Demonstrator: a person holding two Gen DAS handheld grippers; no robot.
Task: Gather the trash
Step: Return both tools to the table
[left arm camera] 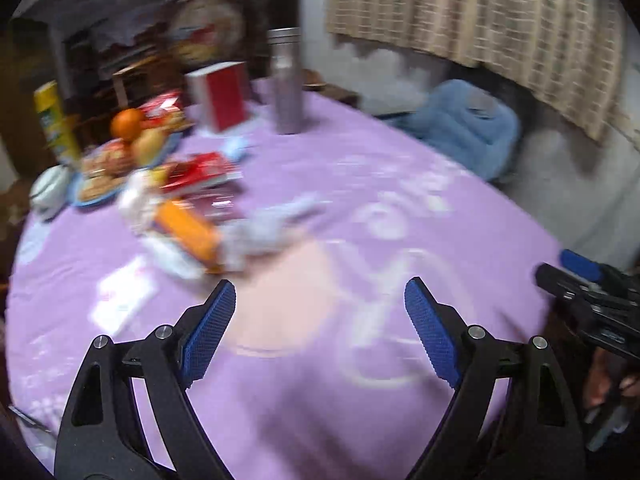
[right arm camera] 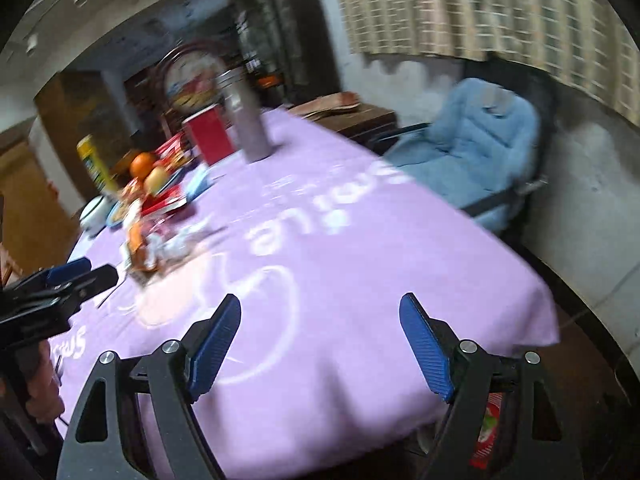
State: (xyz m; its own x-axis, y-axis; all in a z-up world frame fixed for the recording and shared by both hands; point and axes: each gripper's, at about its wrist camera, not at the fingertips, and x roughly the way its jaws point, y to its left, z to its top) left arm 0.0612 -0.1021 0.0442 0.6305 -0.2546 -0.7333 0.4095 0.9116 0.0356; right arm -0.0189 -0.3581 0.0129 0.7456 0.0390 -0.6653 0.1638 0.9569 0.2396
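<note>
Right now both sets of jaws stand wide apart and hold nothing: your left gripper (left arm camera: 320, 298) hovers over the near edge of the tabletop (left arm camera: 400, 168), your right gripper (right arm camera: 320, 312) over its near right corner. Trash lies toward the left edge: an orange wrapper (left arm camera: 188, 232) touching crumpled white paper (left arm camera: 264, 228), with red packets (left arm camera: 200, 172) just beyond. Approach low with the left, straddling the orange wrapper alone and not the cloth. Motion blur smears everything, so where one scrap ends is unclear, and a red item (right arm camera: 486, 436) beneath the table is half hidden.
</note>
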